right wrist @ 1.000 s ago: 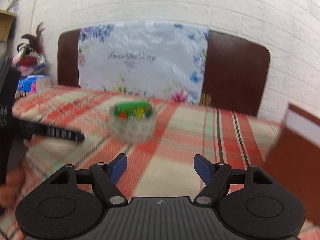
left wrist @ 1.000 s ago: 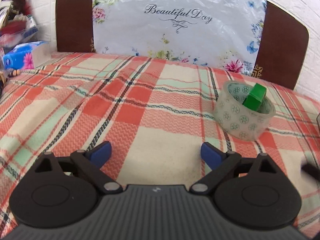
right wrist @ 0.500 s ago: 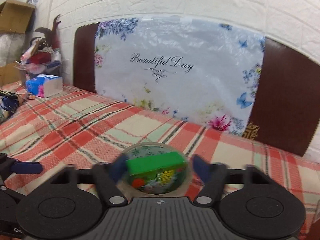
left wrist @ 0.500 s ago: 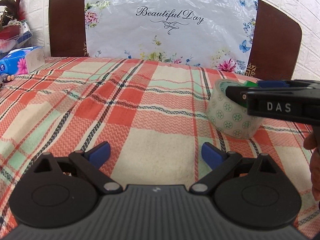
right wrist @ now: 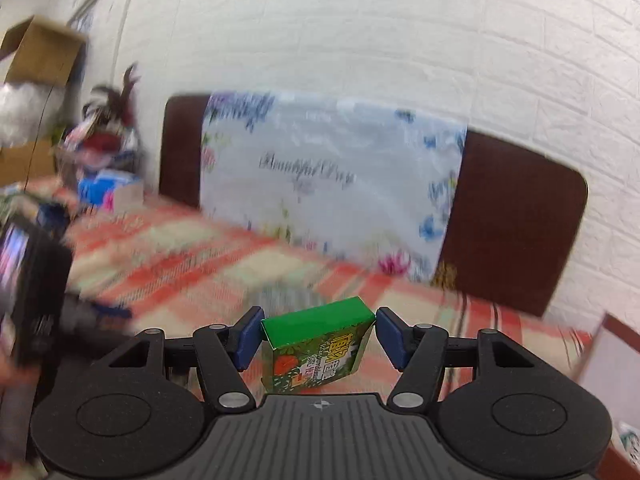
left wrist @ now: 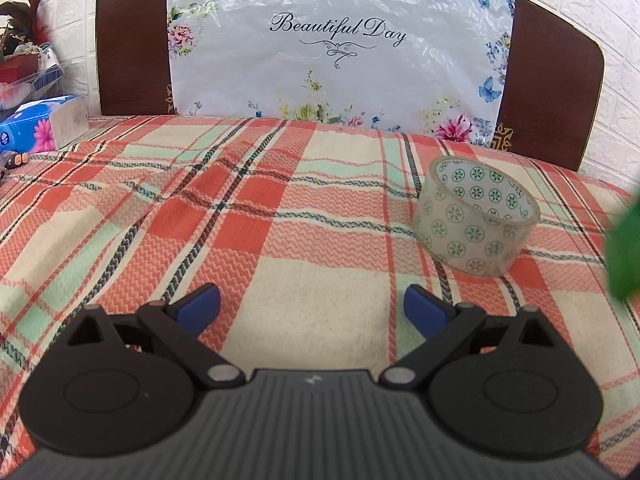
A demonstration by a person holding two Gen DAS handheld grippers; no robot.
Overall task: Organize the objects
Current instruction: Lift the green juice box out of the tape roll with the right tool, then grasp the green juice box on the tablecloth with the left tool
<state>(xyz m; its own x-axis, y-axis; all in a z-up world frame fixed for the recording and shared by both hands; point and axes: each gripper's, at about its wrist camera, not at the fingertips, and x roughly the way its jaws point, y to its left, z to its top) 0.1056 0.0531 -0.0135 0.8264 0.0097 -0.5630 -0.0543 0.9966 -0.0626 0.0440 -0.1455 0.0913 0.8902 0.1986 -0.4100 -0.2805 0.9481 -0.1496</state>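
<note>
A small green box (right wrist: 316, 346) with printed pictures sits between the blue pads of my right gripper (right wrist: 317, 338), which is shut on it and holds it above the plaid bedcover. A blurred green edge of that box (left wrist: 626, 252) shows at the right border of the left wrist view. The clear tape roll (left wrist: 476, 216) with green flower marks lies on the cover, its hollow now empty. My left gripper (left wrist: 312, 306) stands open low over the cover, left of the roll, with nothing between its fingers.
A brown headboard (left wrist: 132, 40) with a flowered plastic sheet (left wrist: 340, 52) closes off the far side. A blue tissue pack (left wrist: 36, 128) and clutter sit at the far left. A brown and white board (right wrist: 612, 356) stands at the right.
My right gripper came in over the tape roll, shut on the green box that lay inside it, and lifted it out and away to the right. My left gripper stayed put.
</note>
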